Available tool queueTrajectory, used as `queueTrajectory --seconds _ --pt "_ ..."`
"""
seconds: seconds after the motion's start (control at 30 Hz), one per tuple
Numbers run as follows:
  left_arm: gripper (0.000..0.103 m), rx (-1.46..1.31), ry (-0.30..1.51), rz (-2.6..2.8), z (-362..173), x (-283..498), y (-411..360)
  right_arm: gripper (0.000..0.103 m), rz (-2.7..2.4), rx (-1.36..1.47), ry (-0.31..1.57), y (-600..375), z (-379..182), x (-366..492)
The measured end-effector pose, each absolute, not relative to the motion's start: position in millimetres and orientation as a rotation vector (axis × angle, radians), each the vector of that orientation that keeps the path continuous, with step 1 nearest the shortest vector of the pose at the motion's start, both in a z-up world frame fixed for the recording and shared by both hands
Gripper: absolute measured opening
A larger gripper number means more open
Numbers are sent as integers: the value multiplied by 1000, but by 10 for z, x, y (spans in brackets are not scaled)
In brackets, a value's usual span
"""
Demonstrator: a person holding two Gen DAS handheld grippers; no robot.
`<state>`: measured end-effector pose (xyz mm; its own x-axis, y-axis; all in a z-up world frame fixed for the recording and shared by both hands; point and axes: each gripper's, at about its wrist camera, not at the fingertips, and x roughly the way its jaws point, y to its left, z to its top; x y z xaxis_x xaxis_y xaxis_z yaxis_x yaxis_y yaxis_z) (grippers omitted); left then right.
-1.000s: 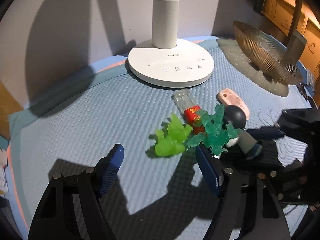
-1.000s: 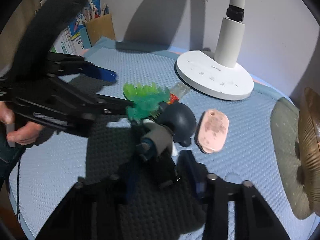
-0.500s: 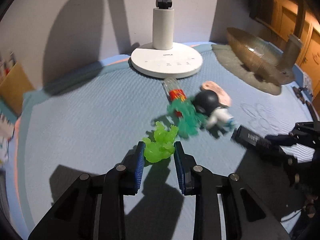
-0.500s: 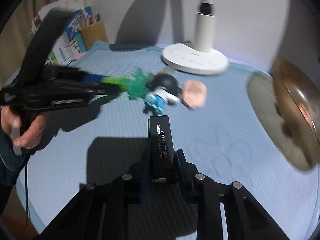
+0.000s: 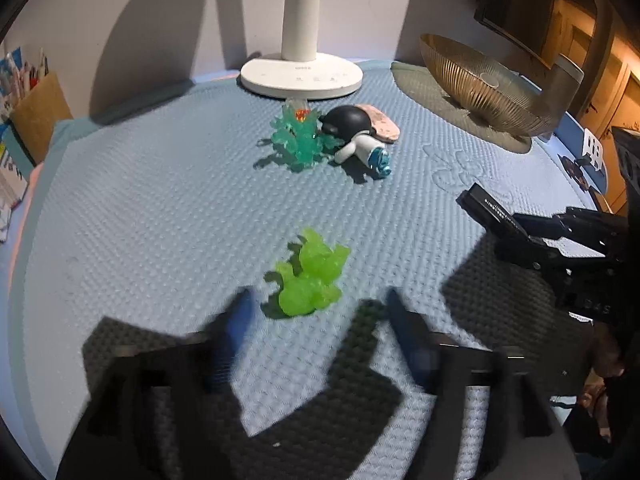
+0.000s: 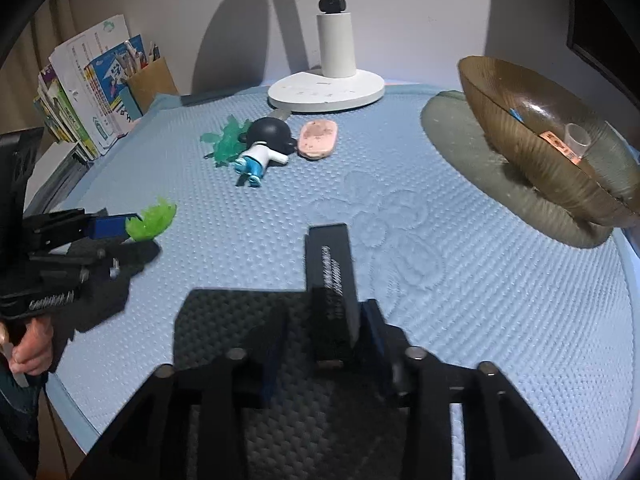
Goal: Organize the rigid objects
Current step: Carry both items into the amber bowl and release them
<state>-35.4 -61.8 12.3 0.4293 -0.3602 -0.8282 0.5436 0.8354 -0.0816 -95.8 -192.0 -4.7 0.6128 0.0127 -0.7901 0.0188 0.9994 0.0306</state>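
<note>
The lime-green plastic figure (image 5: 310, 278) was pictured on the blue quilted mat (image 5: 140, 208), well in front of the white lamp base (image 5: 302, 76), with the left gripper (image 5: 320, 316) spread wide and its blurred fingers standing apart on either side of the toy, touching nothing. It was judged light, stiff and knobbly, best pinched across its thicker lower body, since the thin upper spikes might slip or snap. The right gripper (image 6: 320, 332) was seen clamped on a black rectangular block (image 6: 330, 272), held nearer the camera than the lamp base. Close in front of the lamp base lay a teal spiky figure (image 5: 300, 142), a black-headed doll (image 5: 356, 136) and a pink oval piece (image 5: 382, 122), bunched together; a ribbed amber bowl (image 6: 532, 136) stood to the lamp's right. Nothing was seen blocking the green figure
</note>
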Motion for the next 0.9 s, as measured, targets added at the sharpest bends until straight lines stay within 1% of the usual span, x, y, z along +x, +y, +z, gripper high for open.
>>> queueTrajectory --seconds 0.07,0.13,0.2,0.23,0.27,0.43,0.6,0.77,0.83,0.9 --pt "74 224 966 -551 101 -375 -619 40 -28 21 913 -1883 -50 -888" --pt "64 242 961 -519 90 -372 -644 40 -44 11 911 -1852 -48 -836" --pt "40 244 945 -507 107 -366 -662 33 -54 -12 905 -1808 -44 -824" --pt "32 236 942 -511 120 -359 -663 24 -41 -15 902 -1789 -39 -830" --pt "26 229 941 -514 135 -352 -667 24 -17 -6 900 -1773 -36 -850" --pt "26 191 938 -571 253 -376 -765 24 66 79 891 -1823 27 -1014" --pt "26 202 825 -669 668 -436 -1192 24 17 165 798 -2216 405 -1273" --pt "26 191 715 -789 1167 -289 -1877 24 -175 202 645 -2924 1006 -1399" --pt "26 194 683 -830 1335 -193 -2211 24 -264 221 611 -3194 1180 -1386" --pt "26 211 661 -840 1394 -118 -2520 24 -349 267 601 -3489 1277 -1308"
